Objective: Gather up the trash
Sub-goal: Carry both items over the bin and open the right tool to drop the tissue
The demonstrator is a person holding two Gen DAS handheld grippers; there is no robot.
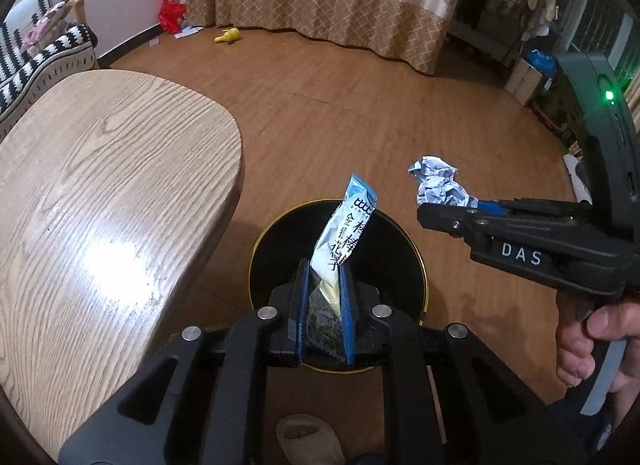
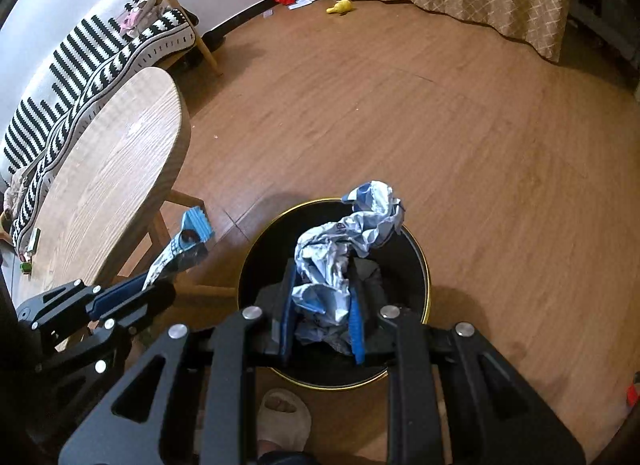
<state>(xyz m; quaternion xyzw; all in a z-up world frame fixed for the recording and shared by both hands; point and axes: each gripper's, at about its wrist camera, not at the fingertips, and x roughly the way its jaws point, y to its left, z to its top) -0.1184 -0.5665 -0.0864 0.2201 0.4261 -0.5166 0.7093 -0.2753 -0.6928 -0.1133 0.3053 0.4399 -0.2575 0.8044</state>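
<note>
A round black bin with a gold rim (image 1: 421, 265) (image 2: 426, 265) stands on the wooden floor beside the table. My left gripper (image 1: 325, 269) (image 2: 160, 285) is shut on a light blue and white snack wrapper (image 1: 346, 231) (image 2: 188, 241), which sticks up over the bin's mouth. My right gripper (image 2: 322, 269) (image 1: 448, 211) is shut on a crumpled blue and white wrapper (image 2: 340, 249) (image 1: 434, 181), also held above the bin. In the left wrist view the right gripper comes in from the right, a hand (image 1: 592, 341) on its handle.
A light wooden oval table (image 1: 100, 193) (image 2: 100, 185) is close on the left. A black-and-white striped sofa (image 2: 92, 61) sits behind it. A slippered foot (image 2: 282, 421) is near the bin. A red bag (image 1: 172, 13), a yellow object (image 1: 228, 36) and curtains lie far off.
</note>
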